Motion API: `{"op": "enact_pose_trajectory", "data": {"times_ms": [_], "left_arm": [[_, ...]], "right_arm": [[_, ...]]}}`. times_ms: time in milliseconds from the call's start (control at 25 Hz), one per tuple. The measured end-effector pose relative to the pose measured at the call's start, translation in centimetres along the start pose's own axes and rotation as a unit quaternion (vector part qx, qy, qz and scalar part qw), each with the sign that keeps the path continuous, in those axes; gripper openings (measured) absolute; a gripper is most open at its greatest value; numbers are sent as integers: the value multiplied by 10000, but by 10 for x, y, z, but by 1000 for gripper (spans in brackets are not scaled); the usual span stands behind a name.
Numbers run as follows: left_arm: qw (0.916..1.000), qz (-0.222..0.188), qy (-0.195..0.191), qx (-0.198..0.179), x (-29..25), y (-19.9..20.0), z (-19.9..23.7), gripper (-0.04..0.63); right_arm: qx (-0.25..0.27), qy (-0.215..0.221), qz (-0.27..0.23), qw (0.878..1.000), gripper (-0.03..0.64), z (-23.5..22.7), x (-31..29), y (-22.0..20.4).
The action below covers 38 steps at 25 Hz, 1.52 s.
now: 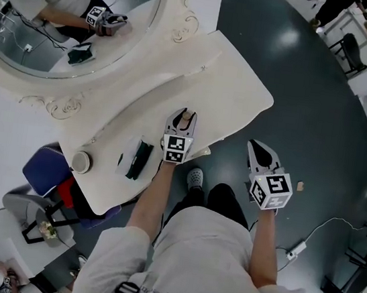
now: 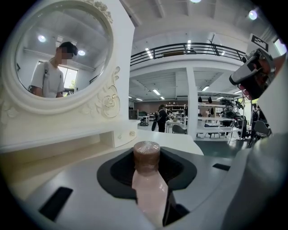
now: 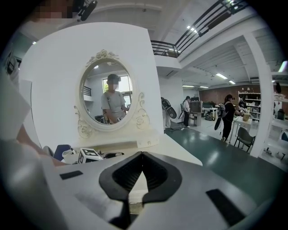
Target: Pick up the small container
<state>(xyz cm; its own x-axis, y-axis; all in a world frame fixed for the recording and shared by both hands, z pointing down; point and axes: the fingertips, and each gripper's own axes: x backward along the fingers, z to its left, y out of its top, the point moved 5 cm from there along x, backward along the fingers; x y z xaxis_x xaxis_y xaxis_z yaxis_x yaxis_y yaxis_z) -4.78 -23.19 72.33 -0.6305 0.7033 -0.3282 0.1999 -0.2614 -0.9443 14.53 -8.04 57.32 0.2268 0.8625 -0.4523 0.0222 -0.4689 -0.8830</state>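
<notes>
The small container (image 2: 146,158) is a pale pink bottle with a brown cap. It stands upright between the jaws of my left gripper (image 2: 148,182), which is shut on it. In the head view the left gripper (image 1: 182,123) holds the container (image 1: 186,116) over the white dressing table (image 1: 233,82), near its front edge. My right gripper (image 1: 261,153) hangs off the table to the right, above the dark floor. Its jaws meet with nothing between them, as the right gripper view (image 3: 142,155) shows.
A large oval mirror (image 1: 66,17) in a white frame stands at the table's back left. A lidded cup (image 1: 82,161) and a dark green object (image 1: 138,158) lie at the table's left end. A blue chair (image 1: 45,169) sits beyond that. A cable with a plug block (image 1: 298,248) lies on the floor.
</notes>
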Motion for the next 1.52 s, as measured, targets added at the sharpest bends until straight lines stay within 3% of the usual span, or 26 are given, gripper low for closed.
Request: {"op": "enact_pose_trajectory", "data": {"times_ms": [280,760,920,1360,1520], "left_arm": [[9994,231,-219,-96,-3,3,-3,144],[9977,468,-484,30,0,25,-2,143],[9971,486,-525,252,6,40,3,143],[9965,485,-538,411,48,94,14,143],[9942,603,-463,764,63,113,26,144]], "right_arm": [[-652,154,-271,9974,15,-2,1,4],[-617,206,-362,9972,15,1,-5,17],[-582,253,-372,9973,15,5,-11,21],[-460,604,-317,9966,15,28,-37,47],[-403,822,-217,9956,15,39,-52,51]]}}
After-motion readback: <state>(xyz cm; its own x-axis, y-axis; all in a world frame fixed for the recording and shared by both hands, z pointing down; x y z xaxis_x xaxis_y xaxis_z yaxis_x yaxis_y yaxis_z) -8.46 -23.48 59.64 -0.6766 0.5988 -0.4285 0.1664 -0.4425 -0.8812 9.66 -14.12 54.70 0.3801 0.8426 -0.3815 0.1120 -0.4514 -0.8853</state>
